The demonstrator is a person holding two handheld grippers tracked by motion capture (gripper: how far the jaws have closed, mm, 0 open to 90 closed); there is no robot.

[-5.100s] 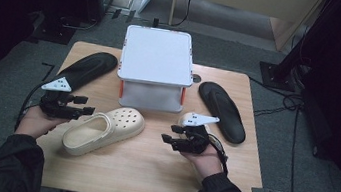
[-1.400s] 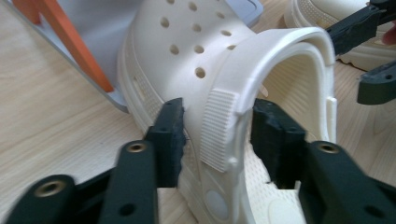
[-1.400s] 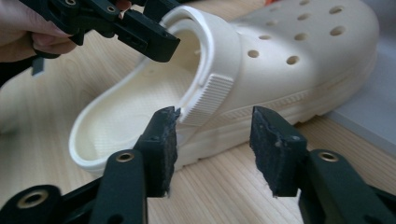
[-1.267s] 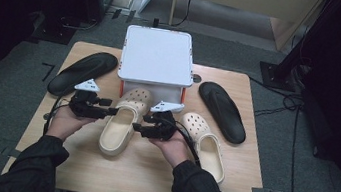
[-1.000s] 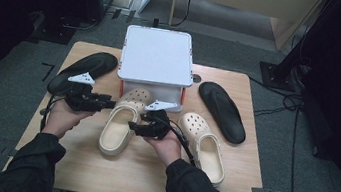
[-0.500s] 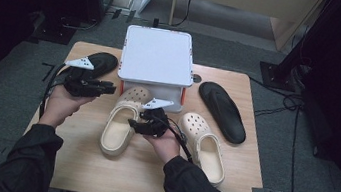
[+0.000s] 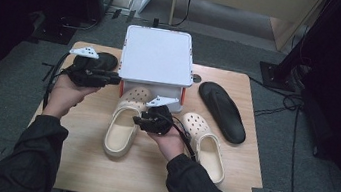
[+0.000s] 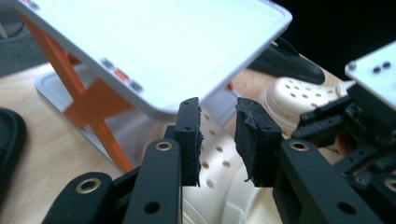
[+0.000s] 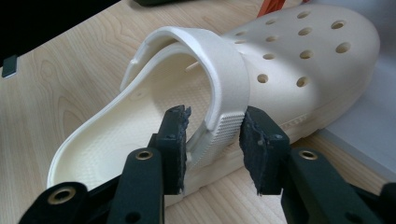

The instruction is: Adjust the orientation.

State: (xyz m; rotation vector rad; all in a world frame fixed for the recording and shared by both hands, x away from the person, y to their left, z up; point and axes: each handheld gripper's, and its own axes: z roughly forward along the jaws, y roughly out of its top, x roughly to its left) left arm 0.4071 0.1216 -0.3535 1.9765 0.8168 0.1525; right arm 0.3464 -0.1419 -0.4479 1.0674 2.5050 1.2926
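With the left clog (image 7: 123, 129) lying on the table (image 7: 83, 164) toe under the white stand (image 7: 155, 54), we close the right gripper (image 9: 212, 135), jaws just narrowing around its heel strap (image 9: 223, 100), squarely and gently, while the left gripper (image 8: 217, 135) hovers narrowly parted, empty.

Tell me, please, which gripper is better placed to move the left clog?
The right gripper: its jaws, just closing, straddle the clog's strap. The left gripper hangs empty beside the box.
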